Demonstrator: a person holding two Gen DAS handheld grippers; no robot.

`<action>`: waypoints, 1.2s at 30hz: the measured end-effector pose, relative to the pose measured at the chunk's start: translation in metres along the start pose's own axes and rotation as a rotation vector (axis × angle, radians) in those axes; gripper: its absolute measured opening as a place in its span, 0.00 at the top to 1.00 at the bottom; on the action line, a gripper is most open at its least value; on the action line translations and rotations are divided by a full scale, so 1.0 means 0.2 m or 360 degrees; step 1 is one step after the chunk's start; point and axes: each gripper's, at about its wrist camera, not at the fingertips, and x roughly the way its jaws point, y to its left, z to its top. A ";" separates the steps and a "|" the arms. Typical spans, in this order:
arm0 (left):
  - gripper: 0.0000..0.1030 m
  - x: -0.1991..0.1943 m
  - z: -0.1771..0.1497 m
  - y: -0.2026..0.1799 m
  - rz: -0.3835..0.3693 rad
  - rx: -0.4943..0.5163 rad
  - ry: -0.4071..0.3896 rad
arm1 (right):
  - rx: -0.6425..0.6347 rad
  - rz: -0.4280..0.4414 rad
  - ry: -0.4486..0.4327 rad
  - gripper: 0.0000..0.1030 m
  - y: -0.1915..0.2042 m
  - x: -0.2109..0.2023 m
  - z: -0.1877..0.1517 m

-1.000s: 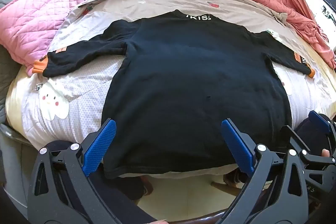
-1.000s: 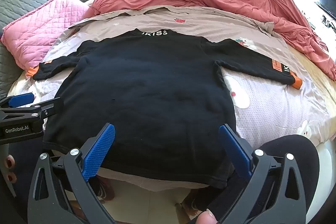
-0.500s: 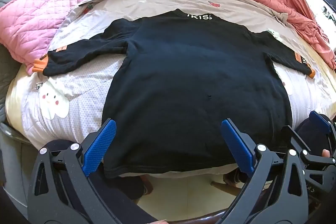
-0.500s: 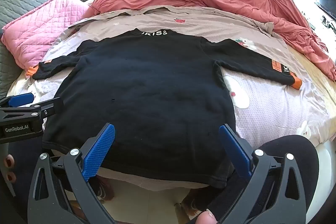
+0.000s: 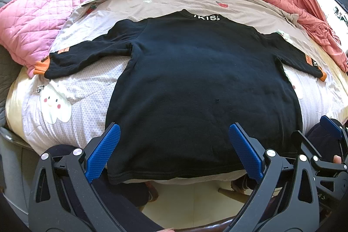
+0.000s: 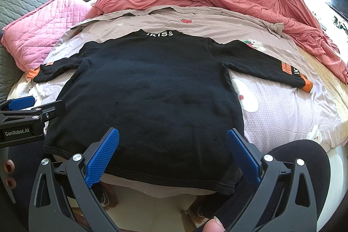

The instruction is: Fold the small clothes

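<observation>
- Black sweatshirt (image 5: 202, 88) lies flat on the bed sheet (image 5: 87, 99), collar at 12 o'clock.
- Left gripper (image 5: 173, 150) and right gripper (image 6: 173, 150) hover at its hem, jaws spread, empty.

Left gripper (image 5: 174, 146): jaws spread wide, blue pads (image 5: 102, 152) facing each other, nothing between them. Held low and level, pointing forward. Seen from the right wrist view as a black frame with a blue pad at the left edge (image 6: 28, 110), lying side-on.

Right gripper (image 6: 173, 150): jaws spread wide, blue pads (image 6: 243, 158) angled inward, nothing gripped. Seen from the left wrist view at the far right edge (image 5: 326, 145), just beside the left unit.

Fingertip (image 6: 214, 226) visible at bottom of right wrist view. Painted nails (image 6: 8, 167) at its left edge.
</observation>
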 end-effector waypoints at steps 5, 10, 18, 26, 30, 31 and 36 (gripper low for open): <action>0.09 0.00 0.00 0.00 0.0001 0.0001 0.0000 | 0.0000 0.0000 0.0002 0.04 0.00 0.00 0.00; 0.09 0.01 0.01 0.01 0.0004 0.0001 0.0000 | 0.0007 0.0002 0.0009 0.04 0.00 0.01 0.00; 0.09 0.02 0.02 0.03 0.0008 -0.0004 0.0007 | 0.0011 0.0003 0.0011 0.04 0.00 0.01 0.00; 0.09 0.02 0.02 0.04 0.0008 -0.0016 0.0008 | 0.0018 0.0006 0.0010 0.04 0.00 0.01 0.00; 0.09 0.03 0.03 0.04 0.0018 -0.0012 -0.0001 | 0.0028 0.0009 0.0005 0.04 -0.01 0.01 0.01; 0.09 0.04 0.04 0.04 0.0019 -0.0014 0.0001 | 0.0030 0.0011 0.0005 0.04 -0.02 0.01 0.01; 0.09 0.05 0.07 0.00 0.0030 -0.0012 0.0006 | 0.0036 0.0019 0.0017 0.04 -0.03 0.02 0.02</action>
